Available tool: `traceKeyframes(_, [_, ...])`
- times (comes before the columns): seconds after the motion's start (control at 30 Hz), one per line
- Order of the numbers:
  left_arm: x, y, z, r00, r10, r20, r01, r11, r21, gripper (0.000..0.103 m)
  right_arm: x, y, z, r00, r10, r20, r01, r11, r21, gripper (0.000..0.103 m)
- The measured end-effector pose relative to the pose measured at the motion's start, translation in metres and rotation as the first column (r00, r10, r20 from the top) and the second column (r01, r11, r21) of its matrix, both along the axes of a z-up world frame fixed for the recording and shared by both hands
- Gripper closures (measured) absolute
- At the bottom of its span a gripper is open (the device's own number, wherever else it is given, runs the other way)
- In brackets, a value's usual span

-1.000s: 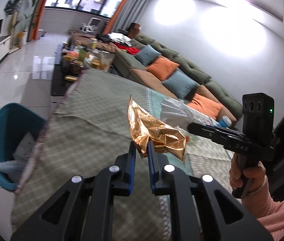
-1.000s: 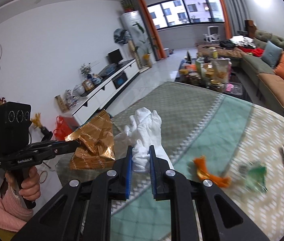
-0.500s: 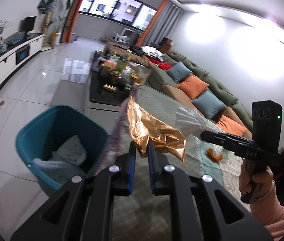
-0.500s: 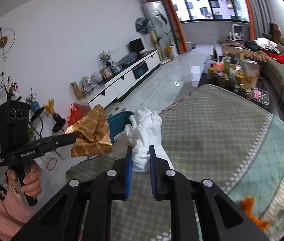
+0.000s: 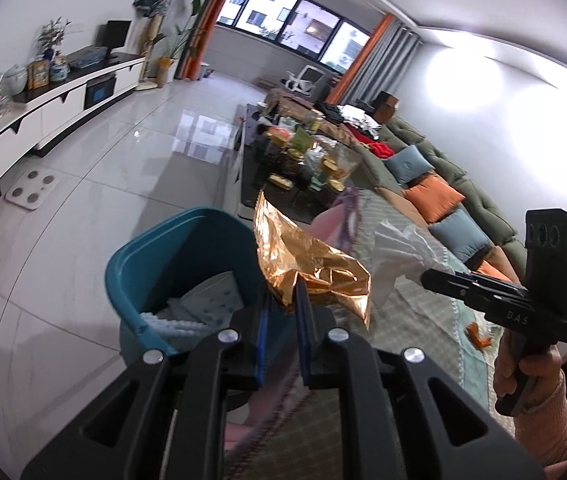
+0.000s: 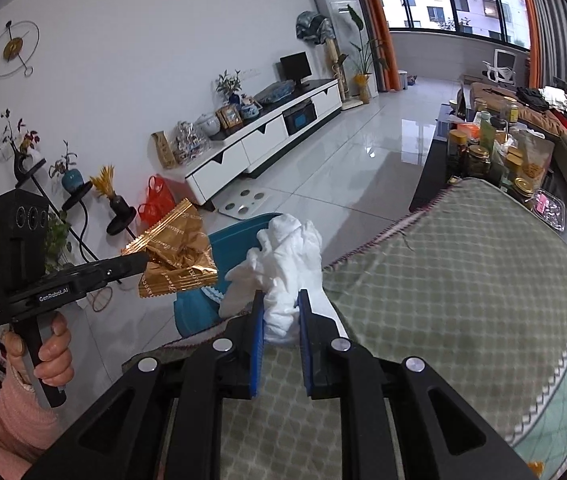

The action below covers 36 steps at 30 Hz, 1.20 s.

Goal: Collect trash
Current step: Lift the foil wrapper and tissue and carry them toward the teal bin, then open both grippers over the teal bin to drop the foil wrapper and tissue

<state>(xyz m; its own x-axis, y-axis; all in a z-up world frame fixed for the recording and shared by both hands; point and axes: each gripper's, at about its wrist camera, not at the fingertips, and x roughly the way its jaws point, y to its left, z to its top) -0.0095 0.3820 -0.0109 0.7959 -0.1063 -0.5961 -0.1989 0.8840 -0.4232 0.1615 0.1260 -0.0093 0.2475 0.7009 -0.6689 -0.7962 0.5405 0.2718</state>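
Two grippers, each clamped on trash. Left gripper nearly closed, pinching crumpled gold foil wrapper above teal bin on floor — bin contents, pale padded items, seen only in left view. Right gripper nearly closed on white tissue wad, over edge of green patterned table cover. Right view alone shows wall clock.

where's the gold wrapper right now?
The gold wrapper is clamped in the left gripper, held in the air beside the teal bin off the table's edge. In the right wrist view it sits left of the white tissue.
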Motion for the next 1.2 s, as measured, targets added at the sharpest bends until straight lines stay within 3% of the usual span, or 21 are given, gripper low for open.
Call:
traceKeyframes(0.8, [0.021, 0.034, -0.052, 0.986, 0.106, -0.128, -0.108, 0.994, -0.009, 0.09, 0.018, 0.083, -0.037, 0.999, 0.043, -0.005, -0.044, 0.986, -0.16, 0.083])
traceKeyframes(1.2, [0.038, 0.033, -0.072, 0.974, 0.123, -0.189, -0.122, 0.992, 0.015, 0.089, 0.022, 0.103, -0.048, 0.998, 0.05, -0.041, -0.057, 0.981, -0.184, 0.078])
